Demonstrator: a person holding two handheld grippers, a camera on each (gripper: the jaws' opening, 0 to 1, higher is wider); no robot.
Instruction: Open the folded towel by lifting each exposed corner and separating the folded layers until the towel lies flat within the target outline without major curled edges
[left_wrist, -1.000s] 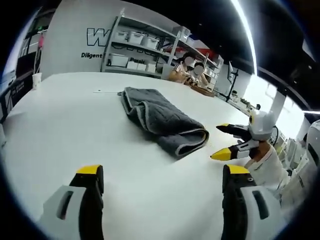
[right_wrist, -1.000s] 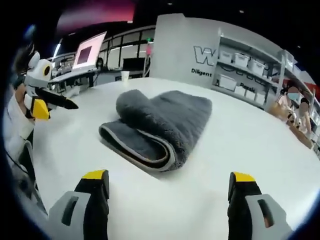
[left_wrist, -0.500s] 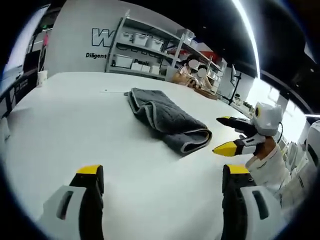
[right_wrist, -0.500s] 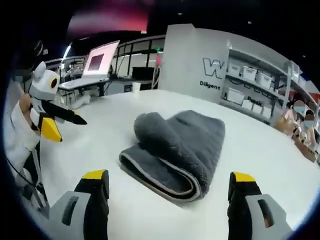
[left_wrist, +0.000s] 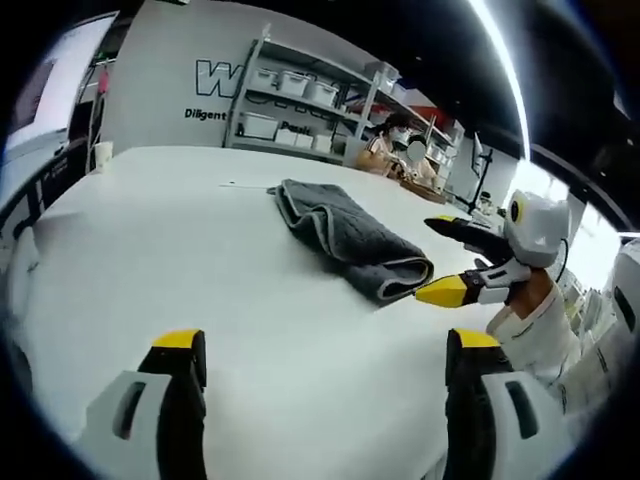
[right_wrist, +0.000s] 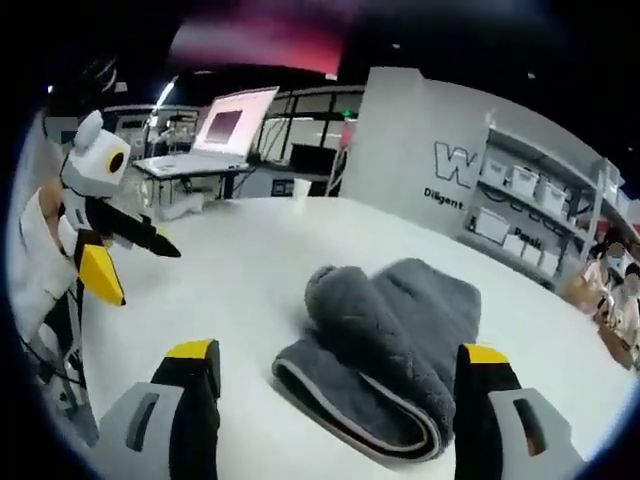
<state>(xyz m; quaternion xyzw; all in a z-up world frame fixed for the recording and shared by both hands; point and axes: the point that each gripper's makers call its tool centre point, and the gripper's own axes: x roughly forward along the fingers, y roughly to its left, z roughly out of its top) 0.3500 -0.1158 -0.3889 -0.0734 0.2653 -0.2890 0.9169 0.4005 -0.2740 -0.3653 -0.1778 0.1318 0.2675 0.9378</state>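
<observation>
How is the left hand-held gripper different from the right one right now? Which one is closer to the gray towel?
The right hand-held gripper is close to the towel, whose folded end lies between its open jaws in its own view. The left hand-held gripper is farther off, with bare table ahead of it. In the left gripper view, one right jaw tip nearly meets the towel's near end. Both are open, yellow-tipped, and hold nothing.

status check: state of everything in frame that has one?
towel: folded in layers, one end rolled, lying on the table, not gripped
left gripper: open, above the table, short of the towel
right gripper: open, close to the towel's folded edge, holding nothing
table: white, carries the towel
</observation>
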